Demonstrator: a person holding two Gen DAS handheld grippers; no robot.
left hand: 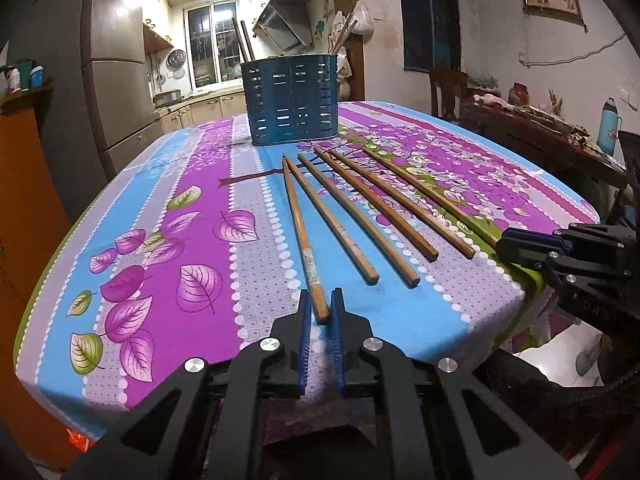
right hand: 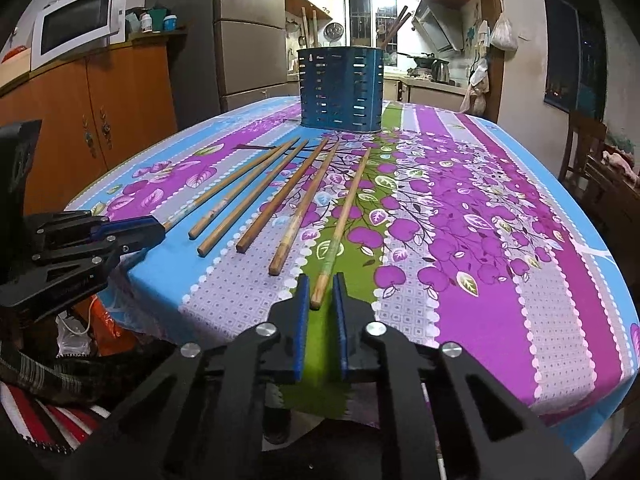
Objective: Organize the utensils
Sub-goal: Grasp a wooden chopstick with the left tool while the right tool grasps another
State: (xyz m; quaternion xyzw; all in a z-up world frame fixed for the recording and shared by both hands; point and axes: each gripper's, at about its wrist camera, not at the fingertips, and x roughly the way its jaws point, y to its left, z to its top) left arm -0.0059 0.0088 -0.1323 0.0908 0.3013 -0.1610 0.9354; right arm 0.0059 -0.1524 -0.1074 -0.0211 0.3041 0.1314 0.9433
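Chopsticks (left hand: 356,216), six, fanned flat on the floral-clothed counter (left hand: 192,184) before a blue slotted holder (left hand: 294,98) with more upright inside. Left claw (left hand: 320,308) apart, straddling the leftmost stick's near end; right claw (right hand: 322,294) apart, straddling the rightmost chopstick (right hand: 340,224).

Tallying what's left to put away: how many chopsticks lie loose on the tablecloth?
6, fanned before the blue holder: leftmost between the left gripper's fingers, rightmost between the right gripper's, four between. More stand in the holder.
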